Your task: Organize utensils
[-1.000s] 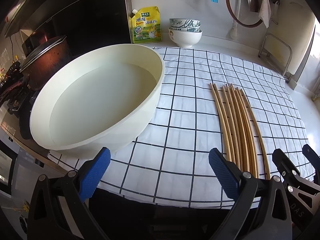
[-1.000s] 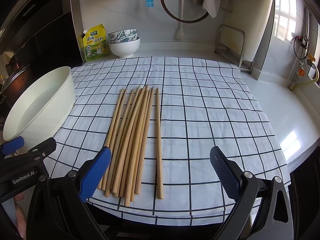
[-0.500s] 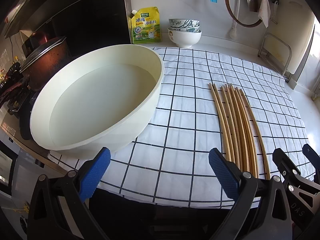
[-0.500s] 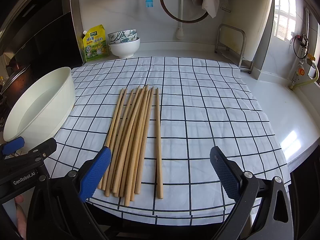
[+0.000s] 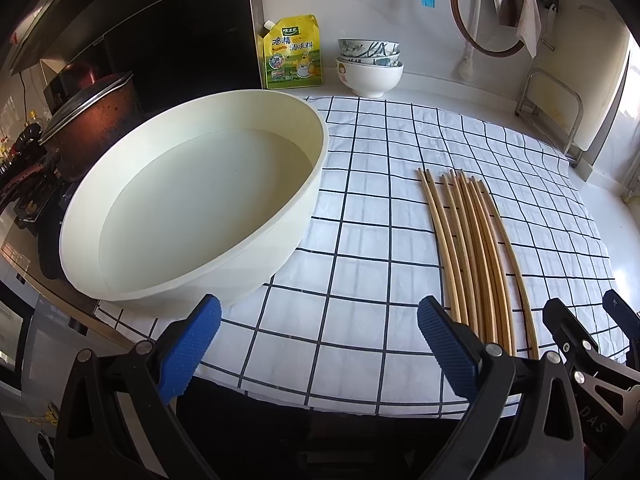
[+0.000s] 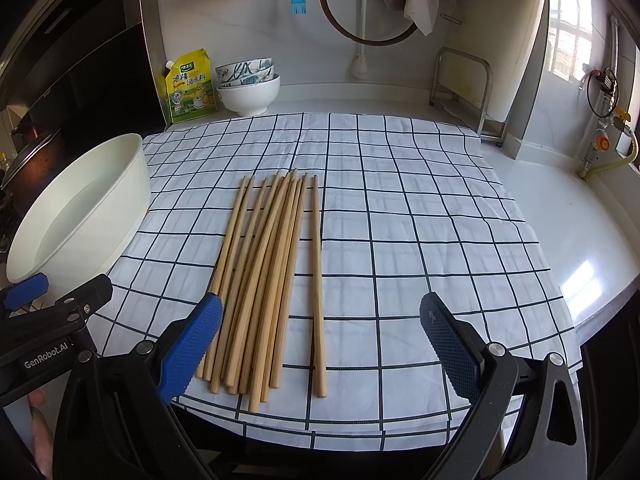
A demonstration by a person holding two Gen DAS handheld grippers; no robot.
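Several wooden chopsticks (image 6: 272, 276) lie side by side on a white checked cloth (image 6: 420, 216), one (image 6: 317, 280) a little apart on the right. They also show in the left wrist view (image 5: 472, 256). A large cream basin (image 5: 192, 208) holding water stands on the cloth's left; it also shows in the right wrist view (image 6: 80, 216). My left gripper (image 5: 318, 344) is open and empty at the front edge, between basin and chopsticks. My right gripper (image 6: 318, 344) is open and empty just in front of the chopsticks' near ends.
A yellow seasoning pouch (image 5: 292, 58) and stacked bowls (image 5: 370, 66) stand at the back wall. A dark lidded pot (image 5: 88, 128) sits on the stove to the left. A metal rack (image 6: 464, 88) stands at the back right. The counter edge is near the grippers.
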